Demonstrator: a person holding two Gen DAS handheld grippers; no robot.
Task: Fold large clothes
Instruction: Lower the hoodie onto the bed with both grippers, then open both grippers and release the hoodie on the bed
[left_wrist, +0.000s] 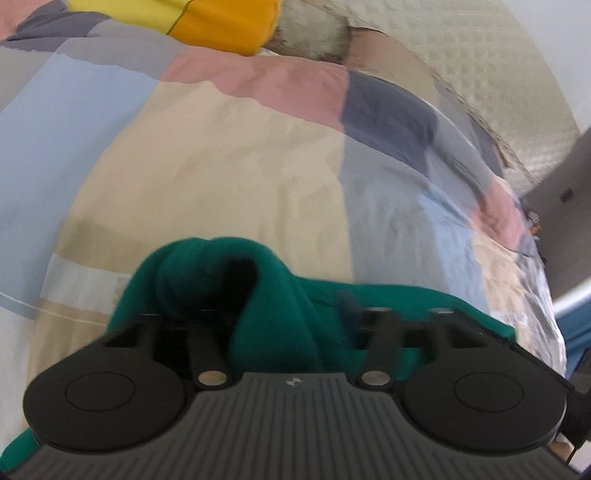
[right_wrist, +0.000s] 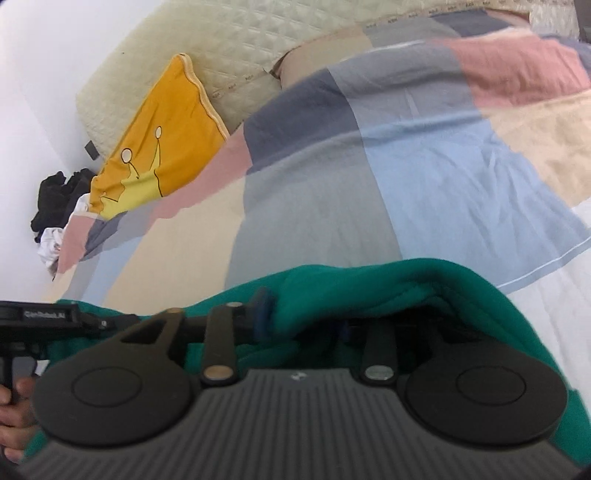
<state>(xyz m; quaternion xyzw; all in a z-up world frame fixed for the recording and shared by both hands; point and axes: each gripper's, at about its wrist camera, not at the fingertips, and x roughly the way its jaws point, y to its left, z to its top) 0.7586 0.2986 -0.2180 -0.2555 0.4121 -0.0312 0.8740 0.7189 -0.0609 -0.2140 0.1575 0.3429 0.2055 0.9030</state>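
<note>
A green garment is bunched between the fingers of my left gripper, which is shut on it, lifted over the bed. In the right wrist view the same green garment is draped over my right gripper, which is shut on a fold of it. One blue fingertip shows; the other is hidden by cloth. The left gripper's body and the hand holding it show at the lower left of the right wrist view.
A patchwork bedsheet of blue, beige, pink and grey covers the bed. A yellow-orange pillow and a cream quilted mattress edge lie at the head. Dark and white clothes are piled by the wall.
</note>
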